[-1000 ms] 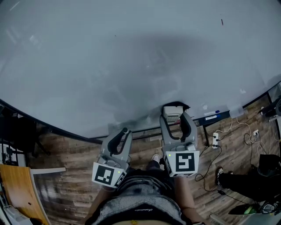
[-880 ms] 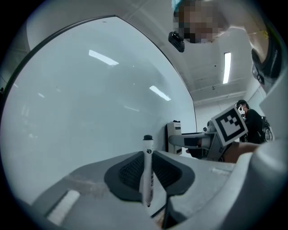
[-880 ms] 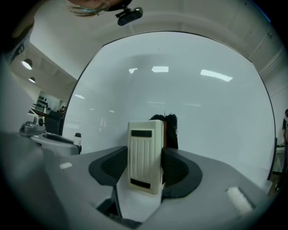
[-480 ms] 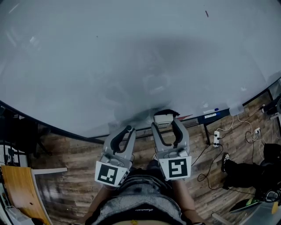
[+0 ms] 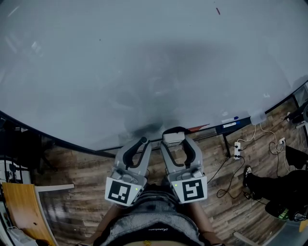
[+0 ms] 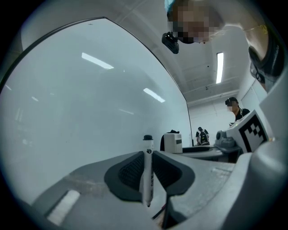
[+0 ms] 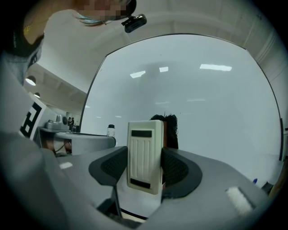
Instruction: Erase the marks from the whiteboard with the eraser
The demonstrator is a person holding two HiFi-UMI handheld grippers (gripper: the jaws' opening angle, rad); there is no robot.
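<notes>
The whiteboard [image 5: 144, 57] fills the upper head view, with faint grey smudges near its middle and a small red mark [image 5: 217, 10] at the top right. My right gripper [image 5: 174, 137] is shut on a white eraser [image 5: 173, 138] with a black felt side, held at the board's lower edge. In the right gripper view the eraser [image 7: 145, 155] stands upright between the pads of my right gripper [image 7: 145, 168], facing the whiteboard [image 7: 202, 99]. My left gripper [image 5: 140, 142] is beside it, shut on a white marker [image 6: 147, 170] with a black cap. I cannot tell whether the eraser touches the board.
A tray [image 5: 226, 124] with markers runs along the board's lower right edge. Below it on the wooden floor [image 5: 77, 168] are a power strip [image 5: 236, 151] and cables. A person's legs [image 5: 279, 187] are at the right. A wooden panel [image 5: 19, 206] stands at the lower left.
My right gripper has come down the board with the eraser to its lower edge and drawn closer to the left gripper. The left gripper has barely moved.
</notes>
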